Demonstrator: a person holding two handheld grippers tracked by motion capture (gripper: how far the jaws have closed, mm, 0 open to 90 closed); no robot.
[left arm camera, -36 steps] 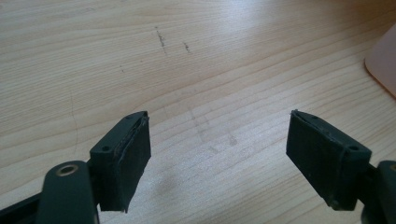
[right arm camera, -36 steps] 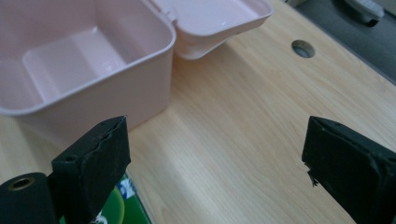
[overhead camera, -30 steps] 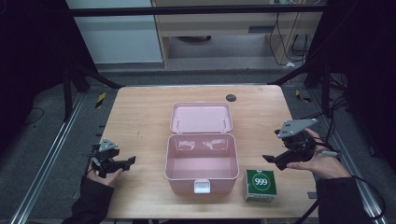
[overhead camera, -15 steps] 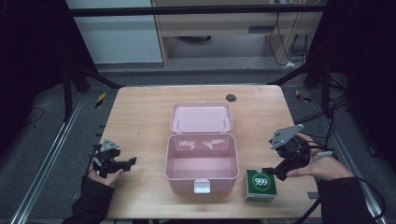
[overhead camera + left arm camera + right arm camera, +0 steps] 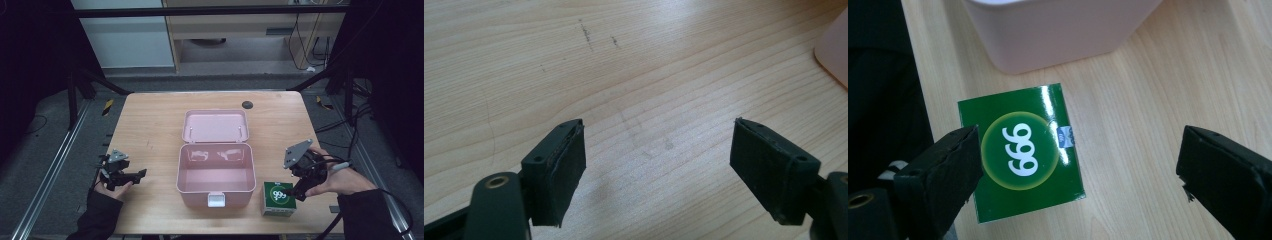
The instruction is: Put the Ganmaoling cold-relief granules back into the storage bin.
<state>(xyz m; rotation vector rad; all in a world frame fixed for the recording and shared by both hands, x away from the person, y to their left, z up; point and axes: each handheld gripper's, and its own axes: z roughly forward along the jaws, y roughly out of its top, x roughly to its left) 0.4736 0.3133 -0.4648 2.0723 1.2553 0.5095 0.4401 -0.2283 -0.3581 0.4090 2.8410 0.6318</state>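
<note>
A pink box (image 5: 215, 172) stands open in the middle of the wooden table, its lid (image 5: 215, 125) laid back and its inside bare. A green carton marked 999 (image 5: 278, 197) (image 5: 1020, 151) lies flat by the box's front right corner. My right gripper (image 5: 301, 191) (image 5: 1075, 175) hovers just above and right of the carton, open, with its jaws wide and nothing between them. My left gripper (image 5: 140, 173) (image 5: 659, 160) rests low over bare wood near the table's left edge, also open and empty. The pink box wall (image 5: 834, 50) edges into the left gripper view.
A small dark round disc (image 5: 247, 104) lies near the table's (image 5: 150, 125) far edge. Metal frame rails (image 5: 55, 170) run along both sides of the table. The carton sits close to the table's front edge.
My right gripper has dropped and moved towards the front, from beside the box to just over the green carton. The left gripper has barely moved.
</note>
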